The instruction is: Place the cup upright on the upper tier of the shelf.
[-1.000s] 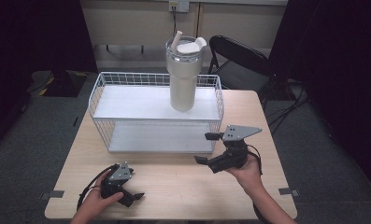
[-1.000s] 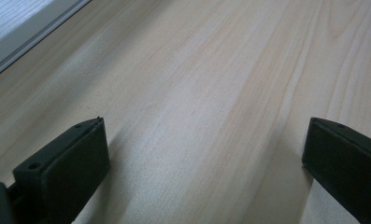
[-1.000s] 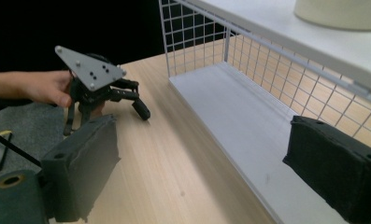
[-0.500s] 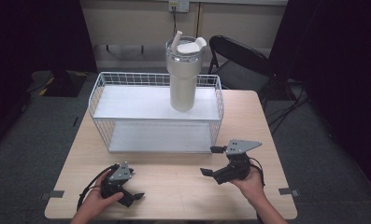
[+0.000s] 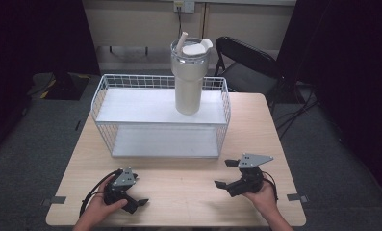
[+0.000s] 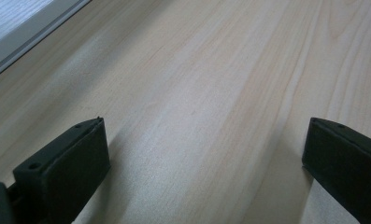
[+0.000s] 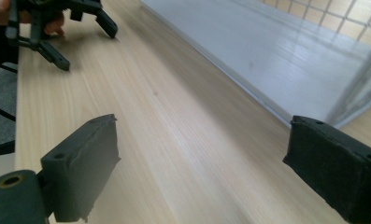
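Observation:
A cream tumbler [image 5: 188, 91] with a clear lid and a straw stands upright on the upper shelf of a white wire rack [image 5: 98, 96], toward its right end. Both grippers sit low over the wooden table [image 5: 184, 192], in front of the rack. My left gripper [image 5: 138, 195] is near the front left, open with nothing between its jaws, and bare wood lies under it [image 6: 204, 149]. Front right, my right gripper [image 5: 222, 173] is open and empty too [image 7: 202, 154], and it points left across the table. Its view shows the left gripper [image 7: 61, 23] farther off and the rack's lower shelf [image 7: 276, 51].
A black folding chair [image 5: 246, 60] stands behind the table's far right corner. The rack spans most of the table's far half. Cables trail from both grippers. Grey carpet and dark curtains surround the table.
My right gripper has drawn back from the rack toward the table's front edge, still open. The left gripper and the tumbler have stayed put.

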Motion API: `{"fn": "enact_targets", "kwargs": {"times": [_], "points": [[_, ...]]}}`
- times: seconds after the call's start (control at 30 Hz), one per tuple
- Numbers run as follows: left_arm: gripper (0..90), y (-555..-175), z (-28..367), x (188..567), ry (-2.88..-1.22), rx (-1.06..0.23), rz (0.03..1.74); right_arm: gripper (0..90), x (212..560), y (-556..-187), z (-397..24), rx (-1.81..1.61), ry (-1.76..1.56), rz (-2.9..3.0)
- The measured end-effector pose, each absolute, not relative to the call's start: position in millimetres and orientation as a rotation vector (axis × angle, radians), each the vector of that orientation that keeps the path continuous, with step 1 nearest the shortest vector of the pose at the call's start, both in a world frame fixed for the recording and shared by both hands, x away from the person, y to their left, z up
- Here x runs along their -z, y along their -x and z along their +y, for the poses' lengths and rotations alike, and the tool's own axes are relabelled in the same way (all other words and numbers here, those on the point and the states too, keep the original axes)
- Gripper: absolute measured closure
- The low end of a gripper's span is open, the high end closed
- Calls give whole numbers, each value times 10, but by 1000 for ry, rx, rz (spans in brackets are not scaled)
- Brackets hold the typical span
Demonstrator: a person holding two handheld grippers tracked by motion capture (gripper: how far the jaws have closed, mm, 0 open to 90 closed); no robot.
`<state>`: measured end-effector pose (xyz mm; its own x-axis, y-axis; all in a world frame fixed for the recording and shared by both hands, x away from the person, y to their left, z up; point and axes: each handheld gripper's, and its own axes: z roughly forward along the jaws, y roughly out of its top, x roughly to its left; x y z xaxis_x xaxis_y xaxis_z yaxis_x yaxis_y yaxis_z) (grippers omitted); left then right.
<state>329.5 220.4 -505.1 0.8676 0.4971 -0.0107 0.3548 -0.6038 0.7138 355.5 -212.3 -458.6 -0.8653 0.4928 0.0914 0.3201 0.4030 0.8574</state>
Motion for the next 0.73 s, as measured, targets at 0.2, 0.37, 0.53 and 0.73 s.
{"fn": "enact_targets", "kwargs": {"times": [0.2, 0.37, 0.53, 0.73], "points": [[0, -3294, 2204, 5051, -2278, -243, 613, 87, 4762, -3519, -2223, -1381, -741, 2488], [0, -3295, 2204, 5051, -2278, -242, 613, 87, 4936, -3506, -2305, -1342, -791, 2498], [0, -3295, 2204, 5052, -2278, -244, 614, 87, 4978, -3516, -2361, -1309, -802, 2488], [0, -3292, 2209, 5053, -2266, -259, 656, 88, 5014, -3523, -2406, -1250, -818, 2489]]}}
